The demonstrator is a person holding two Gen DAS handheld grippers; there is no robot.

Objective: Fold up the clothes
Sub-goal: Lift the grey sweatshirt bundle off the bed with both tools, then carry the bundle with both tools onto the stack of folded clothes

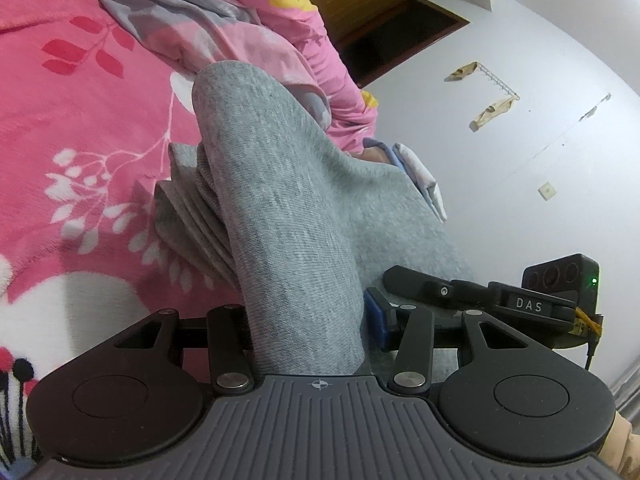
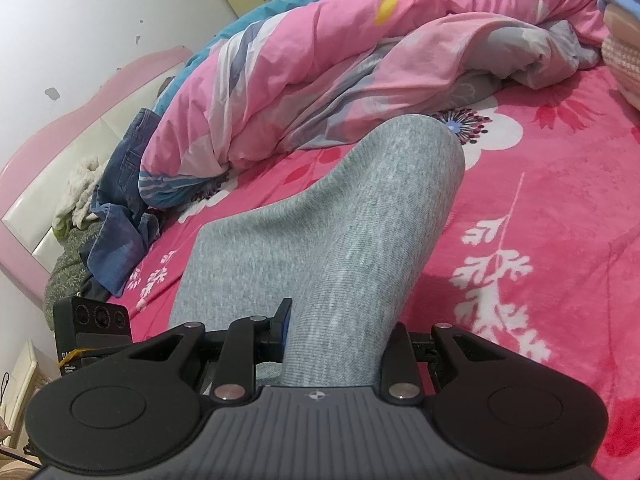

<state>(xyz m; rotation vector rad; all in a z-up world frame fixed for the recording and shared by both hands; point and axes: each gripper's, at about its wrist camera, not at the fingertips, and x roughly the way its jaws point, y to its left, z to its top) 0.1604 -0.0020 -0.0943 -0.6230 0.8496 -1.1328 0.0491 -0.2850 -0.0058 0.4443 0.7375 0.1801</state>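
Note:
A grey knit garment (image 1: 280, 200) is lifted off the bed as a thick fold, and my left gripper (image 1: 308, 320) is shut on one end of it. Folded grey layers (image 1: 188, 208) hang below on the left. In the left wrist view the cloth spreads right toward my right gripper (image 1: 472, 296), which also bites its edge. In the right wrist view the same grey garment (image 2: 360, 220) rises from between the jaws, with my right gripper (image 2: 340, 332) shut on it. The left gripper's body (image 2: 92, 320) shows at the lower left. Cloth hides most of the fingertips.
A pink floral blanket (image 2: 540, 200) covers the bed. A crumpled pink and grey quilt (image 2: 340, 60) lies heaped at the back. Blue jeans (image 2: 124, 208) and other clothes sit by the pink headboard (image 2: 60, 128). A white wall (image 1: 540, 80) is at the right.

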